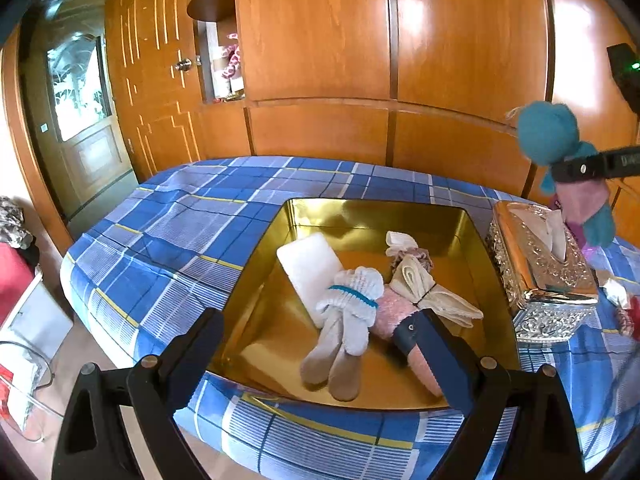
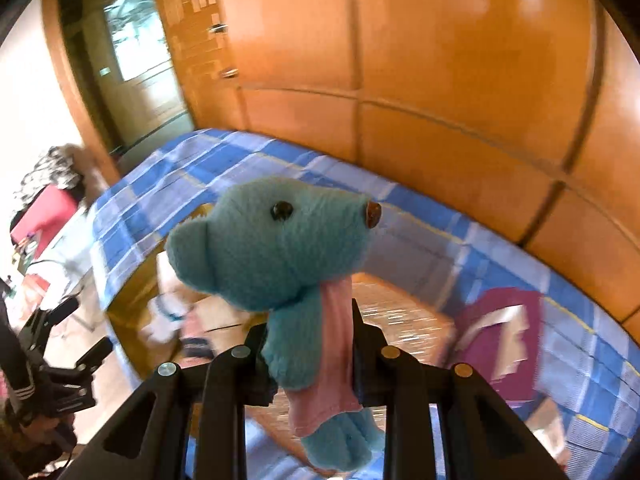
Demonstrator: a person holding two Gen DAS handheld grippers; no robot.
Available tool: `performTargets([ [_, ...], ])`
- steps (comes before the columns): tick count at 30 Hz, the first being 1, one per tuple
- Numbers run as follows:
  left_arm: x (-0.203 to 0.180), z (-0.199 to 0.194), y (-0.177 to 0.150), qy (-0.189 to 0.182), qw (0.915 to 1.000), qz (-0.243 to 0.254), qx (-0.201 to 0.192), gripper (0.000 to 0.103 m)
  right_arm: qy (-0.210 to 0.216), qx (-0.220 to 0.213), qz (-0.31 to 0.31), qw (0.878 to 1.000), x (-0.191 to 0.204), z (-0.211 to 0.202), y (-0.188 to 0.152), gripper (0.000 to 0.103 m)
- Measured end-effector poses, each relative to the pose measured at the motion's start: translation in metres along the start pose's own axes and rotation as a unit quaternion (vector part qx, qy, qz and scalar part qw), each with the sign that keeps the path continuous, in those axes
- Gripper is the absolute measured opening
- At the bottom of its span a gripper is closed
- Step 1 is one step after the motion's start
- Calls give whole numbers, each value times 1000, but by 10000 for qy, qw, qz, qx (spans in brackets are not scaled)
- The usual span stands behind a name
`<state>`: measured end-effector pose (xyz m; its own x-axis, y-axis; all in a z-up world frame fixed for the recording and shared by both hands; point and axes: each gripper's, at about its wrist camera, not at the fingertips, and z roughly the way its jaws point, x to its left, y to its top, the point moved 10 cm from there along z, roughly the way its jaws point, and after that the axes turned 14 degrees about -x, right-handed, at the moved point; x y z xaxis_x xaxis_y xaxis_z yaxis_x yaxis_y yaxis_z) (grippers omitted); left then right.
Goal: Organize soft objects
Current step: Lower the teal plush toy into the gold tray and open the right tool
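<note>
Right jaws clamp teddy (image 2: 280, 248), beyond tray (image 1: 476, 240) rim.

Very little lettering is showing in either view; in the left wrist view, white capitals are running along the black finger of the right gripper (image 1: 576, 170) at the right edge, where it is crossing the blue plush bear (image 1: 550, 136); only a fragment resembling "DM" is appearing before the frame edge is cutting it off, so no whole word is coming through; a small pale tag (image 1: 43, 128) on the far left door frame is staying too tiny to read; the right wrist view is blurring heavily and is offering no legible text.
</note>
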<state>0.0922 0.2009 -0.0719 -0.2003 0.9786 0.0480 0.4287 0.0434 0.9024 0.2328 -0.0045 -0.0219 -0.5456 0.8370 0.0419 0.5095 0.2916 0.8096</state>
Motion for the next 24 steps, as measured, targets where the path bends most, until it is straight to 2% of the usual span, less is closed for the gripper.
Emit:
performTargets([
  [6, 7, -8, 7, 90, 9999, -18, -128, 96, 518, 121, -13, 9986, 56, 15, -16, 26],
  [11, 10, -16, 13, 151, 9995, 29, -265, 96, 729, 385, 99, 9965, 80, 33, -28, 27],
  [15, 12, -18, 15, 159, 9995, 48, -280, 96, 753, 514, 245, 9955, 89, 49, -33, 27],
  [24, 11, -20, 13, 119, 9995, 44, -296, 97, 514, 892, 496, 9935, 93, 90, -47, 27],
])
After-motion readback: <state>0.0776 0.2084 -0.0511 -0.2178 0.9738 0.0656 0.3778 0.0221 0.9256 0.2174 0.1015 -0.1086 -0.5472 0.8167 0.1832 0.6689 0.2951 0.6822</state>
